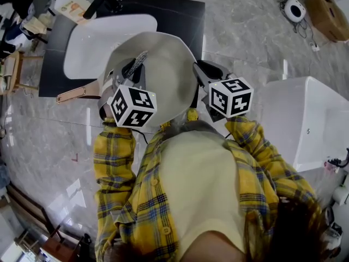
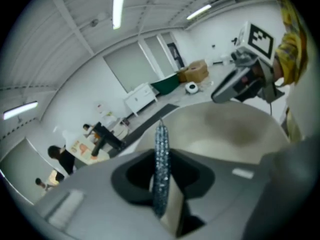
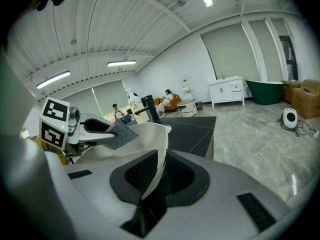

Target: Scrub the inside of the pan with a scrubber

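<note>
Two tools were engaged at once. Furthest left, the pan's handle [image 1: 73, 94] stuck out over the white basin [image 1: 95, 42] on the dark table [image 1: 182, 12]. The left gripper [image 1: 132, 72] was clamped on the scrubber [image 2: 161, 154], a thin glittery pad held edge-on at the near-left rim of the pan [image 1: 166, 86]. The pan was held up in the air, its pale inside facing the person. The right gripper [image 3: 156, 166] pinched the right rim.

To scrub well, I judged, the pad's flat face should turn against the wall and press in circles while the right side braced firmly, since a rim grip could slip. Open floor lay all around. The handle's swing near the basin edge and the white tub [image 1: 311, 119] at right needed watching.
</note>
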The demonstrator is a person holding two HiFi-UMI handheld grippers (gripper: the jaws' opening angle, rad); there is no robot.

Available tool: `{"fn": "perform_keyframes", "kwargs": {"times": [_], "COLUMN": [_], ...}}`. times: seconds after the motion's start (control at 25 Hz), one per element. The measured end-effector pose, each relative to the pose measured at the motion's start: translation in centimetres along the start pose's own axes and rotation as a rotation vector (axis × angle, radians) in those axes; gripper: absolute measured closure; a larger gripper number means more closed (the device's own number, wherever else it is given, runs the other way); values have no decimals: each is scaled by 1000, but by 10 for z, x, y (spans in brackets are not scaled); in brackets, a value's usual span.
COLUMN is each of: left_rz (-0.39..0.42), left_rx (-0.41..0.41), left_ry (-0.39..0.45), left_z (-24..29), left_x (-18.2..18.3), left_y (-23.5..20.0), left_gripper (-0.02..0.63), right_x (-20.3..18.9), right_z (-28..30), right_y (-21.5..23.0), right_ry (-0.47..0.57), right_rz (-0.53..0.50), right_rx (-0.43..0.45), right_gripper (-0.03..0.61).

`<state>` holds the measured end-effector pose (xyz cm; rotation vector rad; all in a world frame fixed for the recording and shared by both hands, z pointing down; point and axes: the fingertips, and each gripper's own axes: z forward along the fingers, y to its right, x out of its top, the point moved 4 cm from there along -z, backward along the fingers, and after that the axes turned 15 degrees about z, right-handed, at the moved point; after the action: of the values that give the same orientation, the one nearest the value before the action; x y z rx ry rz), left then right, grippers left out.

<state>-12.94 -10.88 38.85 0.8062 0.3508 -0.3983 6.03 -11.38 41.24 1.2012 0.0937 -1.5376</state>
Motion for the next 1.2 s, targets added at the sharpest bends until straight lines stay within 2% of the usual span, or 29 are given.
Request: {"fn": "perform_keyframes", "kwargs": {"times": [0.12, 0.28, 0.64, 0.76, 0.92, 1.2], "left_rz": [39, 205, 416, 394, 285, 150], "left_rx": [41, 78, -157, -207, -299, -426], "left_ry": [-41, -178, -319, -308, -236, -131], "left_z": [6, 13, 25, 24, 15, 4], "left_x": [-4, -15, -20, -18, -10, 1], "left_y": [0, 4, 44, 54, 63, 77], "left_gripper": [523, 523, 523, 523, 523, 523], "right_x": [0, 0, 0, 0, 0, 0], "right_z": [-1, -1, -1, -1, -2, -2], "right_y": [1, 1, 1, 1, 1, 2], "right_ry": [3, 1, 4, 4, 5, 5], "right_rz": [2, 2, 3, 4, 6, 5], "right_rx": [-1, 2, 3, 6, 8, 10], "right_gripper": [561, 561, 561, 561, 561, 561]}}
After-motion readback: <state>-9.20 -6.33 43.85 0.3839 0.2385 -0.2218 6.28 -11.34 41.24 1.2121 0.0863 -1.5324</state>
